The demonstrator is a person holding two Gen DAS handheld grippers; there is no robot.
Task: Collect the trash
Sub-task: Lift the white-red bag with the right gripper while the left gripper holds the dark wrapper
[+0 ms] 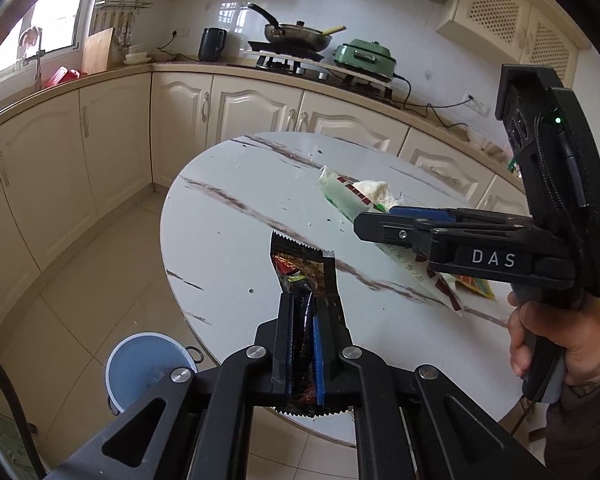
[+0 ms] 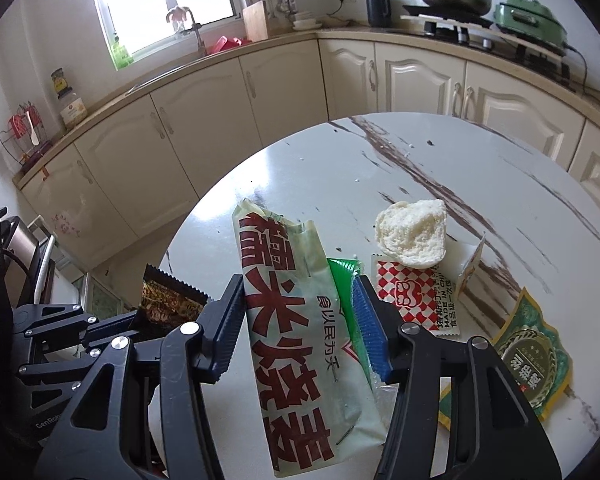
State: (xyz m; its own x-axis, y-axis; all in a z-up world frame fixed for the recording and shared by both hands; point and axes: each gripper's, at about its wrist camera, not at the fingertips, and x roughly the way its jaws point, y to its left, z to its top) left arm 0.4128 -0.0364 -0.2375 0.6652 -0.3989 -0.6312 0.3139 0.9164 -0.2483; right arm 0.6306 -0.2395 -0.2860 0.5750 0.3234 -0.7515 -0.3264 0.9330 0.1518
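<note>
Right now, line by line:

Dark wrapper (image 1: 300,280): pinched upright between the blue pads of the left gripper (image 1: 309,308), its serrated top edge standing above the fingertips and its lower end poking out below them; it is held over the near edge of the table.

Left gripper: pressed together on the dark wrapper.

Long pale bag (image 2: 296,340): printed with big red characters, it runs lengthwise between the fingers of the right gripper (image 2: 300,332), over the near part of the table; both pads sit against its sides.

Right gripper: half spread, clamped around the long pale bag; a hand (image 1: 548,344) holds its grip at the right.

White bun (image 2: 412,232): on the table beyond the right gripper's tips, resting partly on a red-checked packet (image 2: 412,300).

Green-and-gold sachet (image 2: 532,360): flat on the table at the near right.

Round marble table (image 1: 236,208): white with brown veins.

Blue bin (image 1: 140,364): on the floor at the near left, just beside the table's edge.

Counter (image 1: 188,66): far side, with a pan (image 1: 296,34) on the stove and a green cooker (image 1: 364,58) to its right.
</note>
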